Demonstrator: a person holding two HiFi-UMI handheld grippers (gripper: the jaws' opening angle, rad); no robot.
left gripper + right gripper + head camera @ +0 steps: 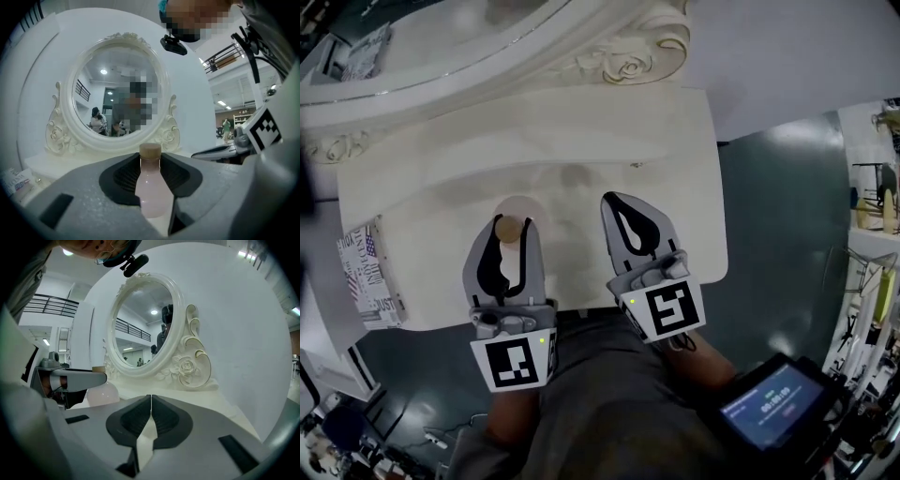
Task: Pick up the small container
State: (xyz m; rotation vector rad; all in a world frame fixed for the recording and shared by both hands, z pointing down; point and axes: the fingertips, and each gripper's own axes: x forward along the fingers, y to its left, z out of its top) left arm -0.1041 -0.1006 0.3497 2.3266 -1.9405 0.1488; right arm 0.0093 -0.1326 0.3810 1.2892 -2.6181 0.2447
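Your left gripper [151, 158] has its jaws clamped on the bottle [151, 192], low in the centre of its view. Your right gripper [151, 401] is closed on nothing, jaws together. The grasp looks done. Whether the bottle has cleared the table [609, 159] isn't plain, so the lift may remain.

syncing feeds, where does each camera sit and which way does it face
Head view: on the person's head, looking steeply down at the dressing table; forearms, left tool, right tool show.
Left gripper view: on the left tool, facing the oval mirror; its jaws clamp the pink bottle.
Right gripper view: on the right tool, facing that mirror from the right; jaws shut, empty.
Shared: both gripper views show the mirror, the bottle and the other tool.
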